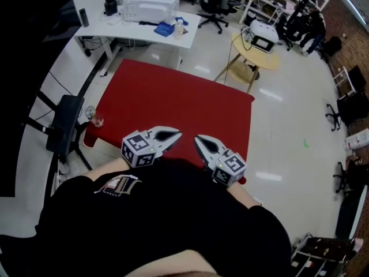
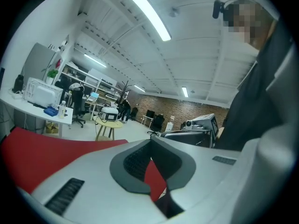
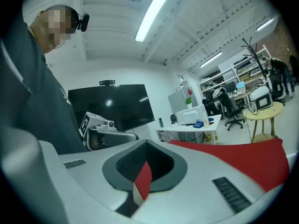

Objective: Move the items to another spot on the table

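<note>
Claws both sit at the 6 o'clock edge of the red bench [image 1: 173, 94], close in front of the person's black shirt [image 1: 161, 212]. I see the left claw [image 1: 179, 134] at approx 7 o'clock, nose aimed toward 3. The right claw [image 1: 196, 137] is at approx 5 o'clock, nose aimed toward 10. The two noses nearly face each other, near but not touching. Each has its marker cube at the back end, the left one [image 1: 137, 149] and the right one [image 1: 230, 167] both against the shirt.

In the left gripper view the left claw is closed, tips together, w/ nothing gripped. Only red bench top shows thru the hollow behind the tips. In the right gripper view the right claw is likewise closed, tips meeting, nothing between them. Red plus a pale sliver shows thru its hollow. A black screen [image 3: 110, 107] hangs on the wall at that view's 9 o'clock.

Task things: the only candidates I can spot are small clear items [image 1: 93, 116] at the bench's 9 o'clock edge, just beside a black seat [image 1: 64, 123]. They're too small to ID, and I can't tell if they're on the bench or just off it. They're well apart from both claws.

Beyond the bench at 11 o'clock is a white bench [image 1: 115, 32] w/ a white box [image 1: 151, 4] on it. At 1 o'clock, off the far corner, is a round wooden stand [image 1: 256, 59].
</note>
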A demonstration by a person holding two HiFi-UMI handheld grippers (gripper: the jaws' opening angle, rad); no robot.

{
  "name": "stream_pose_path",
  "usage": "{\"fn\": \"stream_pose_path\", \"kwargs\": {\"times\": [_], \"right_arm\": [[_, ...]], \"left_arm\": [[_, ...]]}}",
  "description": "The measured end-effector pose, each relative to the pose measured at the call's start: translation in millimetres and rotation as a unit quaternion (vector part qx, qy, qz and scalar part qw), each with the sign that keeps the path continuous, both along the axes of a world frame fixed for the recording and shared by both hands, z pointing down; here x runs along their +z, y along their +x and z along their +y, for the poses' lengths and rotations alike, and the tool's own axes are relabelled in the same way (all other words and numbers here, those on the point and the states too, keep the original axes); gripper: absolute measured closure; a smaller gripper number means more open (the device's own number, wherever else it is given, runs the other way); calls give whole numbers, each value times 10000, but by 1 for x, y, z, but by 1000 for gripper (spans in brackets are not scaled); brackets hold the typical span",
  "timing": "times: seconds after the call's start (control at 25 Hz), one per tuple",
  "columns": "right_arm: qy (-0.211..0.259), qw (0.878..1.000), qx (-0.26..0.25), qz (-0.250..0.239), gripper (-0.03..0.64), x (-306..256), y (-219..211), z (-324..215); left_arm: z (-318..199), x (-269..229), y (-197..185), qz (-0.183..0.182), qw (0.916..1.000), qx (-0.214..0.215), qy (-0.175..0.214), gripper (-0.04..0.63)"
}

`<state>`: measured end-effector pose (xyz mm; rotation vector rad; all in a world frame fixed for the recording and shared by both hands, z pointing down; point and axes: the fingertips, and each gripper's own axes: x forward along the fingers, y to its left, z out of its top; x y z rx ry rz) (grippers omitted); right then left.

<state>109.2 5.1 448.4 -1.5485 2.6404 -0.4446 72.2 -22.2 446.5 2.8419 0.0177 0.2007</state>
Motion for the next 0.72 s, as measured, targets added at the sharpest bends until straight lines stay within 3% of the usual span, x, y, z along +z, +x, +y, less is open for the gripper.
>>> {"fn": "stream_pose_path", "kwargs": {"times": [0.28, 0.72], "right_arm": [[-77, 9996, -38, -254, 611, -10, -11, -2], [-85, 9999, -110, -65, 611, 0, -7, 1]], "left_arm": [[-2, 5, -5, 1, 9998, -93, -174, 603], [-3, 6, -3, 14, 9996, -56, -266, 603]]}}
